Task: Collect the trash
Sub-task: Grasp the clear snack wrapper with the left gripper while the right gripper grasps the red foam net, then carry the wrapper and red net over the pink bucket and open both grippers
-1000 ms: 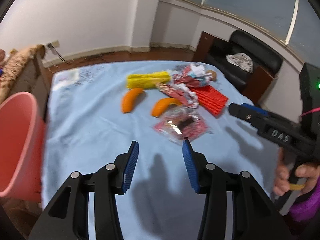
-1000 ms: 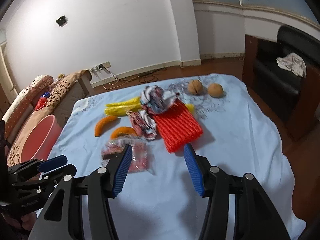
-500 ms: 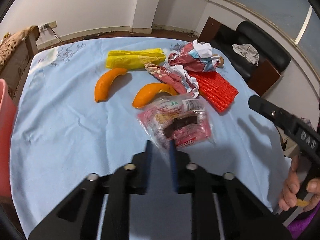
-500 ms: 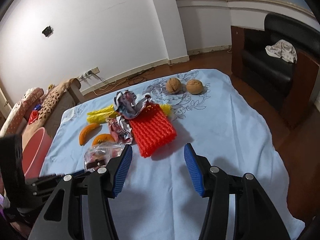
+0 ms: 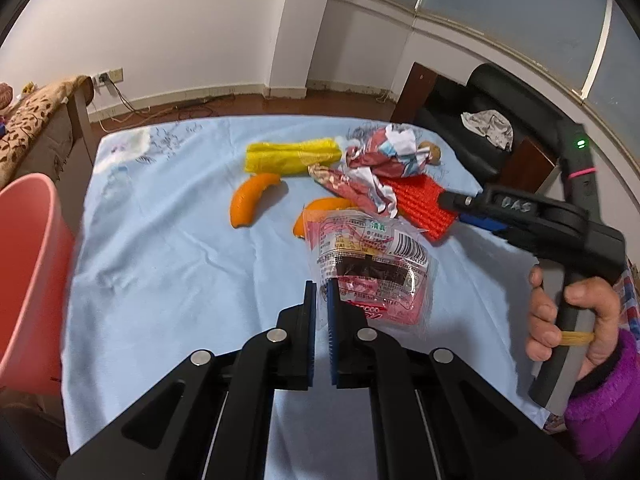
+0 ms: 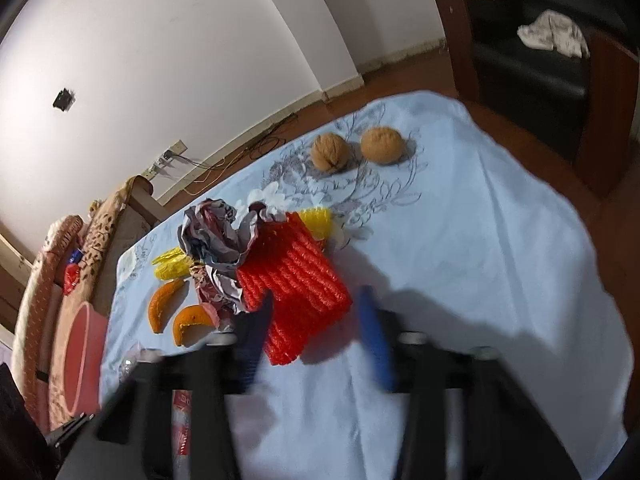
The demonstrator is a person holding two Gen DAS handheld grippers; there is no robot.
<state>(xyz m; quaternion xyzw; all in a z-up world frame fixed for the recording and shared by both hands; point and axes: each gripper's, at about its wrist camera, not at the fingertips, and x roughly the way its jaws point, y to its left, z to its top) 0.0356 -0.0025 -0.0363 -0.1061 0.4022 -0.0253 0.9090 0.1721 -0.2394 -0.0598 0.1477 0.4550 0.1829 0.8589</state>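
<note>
the left gripper point(image 5: 321, 300) has its jaws pinching the near edge of a clear-and-pink snack wrapper point(image 5: 370, 268), which lies on the counter point(image 5: 160, 280) just this side of the red foam net point(image 6: 294, 288). thin, light and slippery, it looks apt to slide out, so a hold deeper on the sealed edge seems safer. the right gripper point(image 6: 316, 332) is closing its jaws around the net's near end, not yet pressing. the pink bucket point(image 5: 28, 280) stands to the net's left, beyond the counter's edge.
</note>
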